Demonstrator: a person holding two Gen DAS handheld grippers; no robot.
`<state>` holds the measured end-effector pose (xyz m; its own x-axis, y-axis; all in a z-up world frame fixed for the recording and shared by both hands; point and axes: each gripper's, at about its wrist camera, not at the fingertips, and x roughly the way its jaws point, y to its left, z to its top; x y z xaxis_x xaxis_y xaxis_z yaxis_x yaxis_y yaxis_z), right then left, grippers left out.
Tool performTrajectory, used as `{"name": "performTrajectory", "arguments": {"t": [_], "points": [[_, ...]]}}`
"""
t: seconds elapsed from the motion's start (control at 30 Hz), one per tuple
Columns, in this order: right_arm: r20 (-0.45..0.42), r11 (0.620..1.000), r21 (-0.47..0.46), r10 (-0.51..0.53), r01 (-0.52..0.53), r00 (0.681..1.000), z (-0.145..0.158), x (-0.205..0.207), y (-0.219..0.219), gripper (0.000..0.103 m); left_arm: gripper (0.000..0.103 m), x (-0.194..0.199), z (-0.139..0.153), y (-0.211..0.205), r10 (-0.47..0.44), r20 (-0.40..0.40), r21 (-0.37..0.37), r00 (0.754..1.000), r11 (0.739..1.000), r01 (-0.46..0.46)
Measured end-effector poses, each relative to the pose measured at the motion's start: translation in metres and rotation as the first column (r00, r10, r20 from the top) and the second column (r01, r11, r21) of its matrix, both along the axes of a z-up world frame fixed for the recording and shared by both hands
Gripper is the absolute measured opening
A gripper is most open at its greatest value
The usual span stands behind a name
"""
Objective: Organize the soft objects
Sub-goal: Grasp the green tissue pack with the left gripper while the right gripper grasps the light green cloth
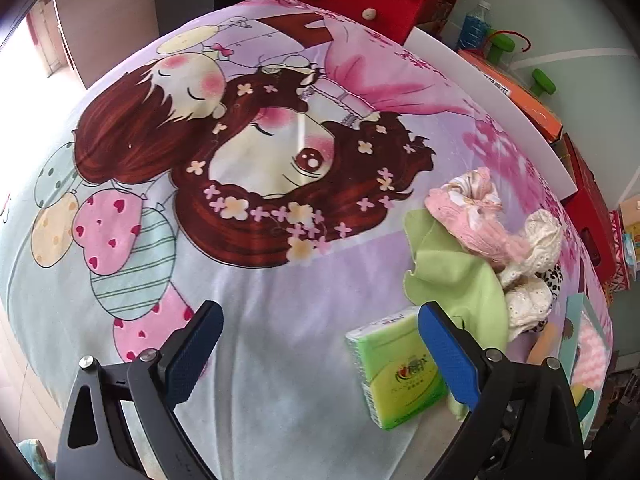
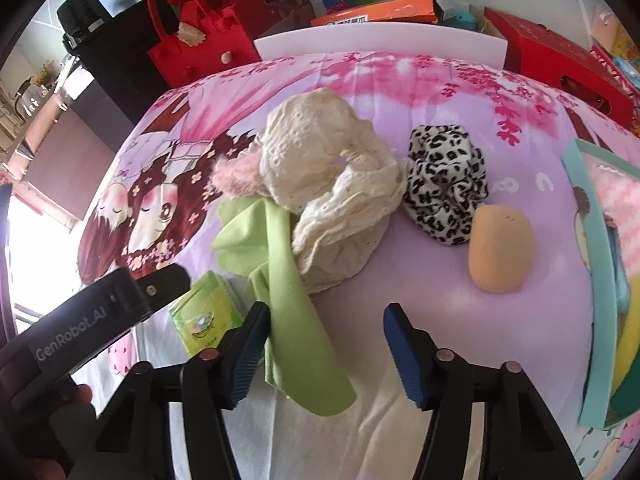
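Nearest the right wrist camera, the right gripper [image 2: 324, 344] is held with its fingers apart and empty, low over the sheet [image 2: 440, 280]. The tail of the green cloth [image 2: 292, 300] lies just beside its left finger, partly under it. The left gripper [image 1: 320, 350] is likewise spread wide and holds nothing; the tissue pack [image 1: 396, 372] lies just inside its right finger, touching or nearly touching the pad.

The soft things are gathered in one loose heap on the sheet. In the right view the cloth runs as a long strip from the heap toward the camera, its long axis near-vertical in the picture and leaning slightly right at the near end. The cream lace [image 2: 332, 196] is piled over the cloth's far end, with a pink piece [image 2: 236, 176] behind it. The leopard scrunchie [image 2: 448, 184] sits just beside the lace, and the sponge [image 2: 500, 252] touches the scrunchie's near edge. The pack lies beside the cloth, its long axis tilted toward the left gripper.

Several slips seem likely. If the cloth were pulled by its near tail, the lace resting on it would probably be dragged along and the heap scattered. A low pinch could catch the sheet together with the cloth. With both grippers close around the pack, a collision is possible. The sponge could be nudged away by any tug on the scrunchie.
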<state>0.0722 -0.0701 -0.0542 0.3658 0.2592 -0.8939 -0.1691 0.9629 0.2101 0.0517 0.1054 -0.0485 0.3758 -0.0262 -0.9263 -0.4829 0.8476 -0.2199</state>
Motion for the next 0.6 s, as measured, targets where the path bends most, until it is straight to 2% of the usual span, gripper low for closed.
{"name": "performTrajectory", "arguments": {"t": [0.27, 0.6], "points": [[-0.027, 0.999, 0.031, 0.031, -0.031, 0.999, -0.005, -0.002, 0.005, 0.034, 0.098, 0.005, -0.001, -0.011, -0.039, -0.005, -0.004, 0.999, 0.999, 0.039], [-0.039, 0.999, 0.05, 0.013, -0.011, 0.999, -0.006, -0.001, -0.008, 0.013, 0.098, 0.01, -0.01, -0.026, -0.08, -0.028, -0.007, 0.996, 0.997, 0.08]]}}
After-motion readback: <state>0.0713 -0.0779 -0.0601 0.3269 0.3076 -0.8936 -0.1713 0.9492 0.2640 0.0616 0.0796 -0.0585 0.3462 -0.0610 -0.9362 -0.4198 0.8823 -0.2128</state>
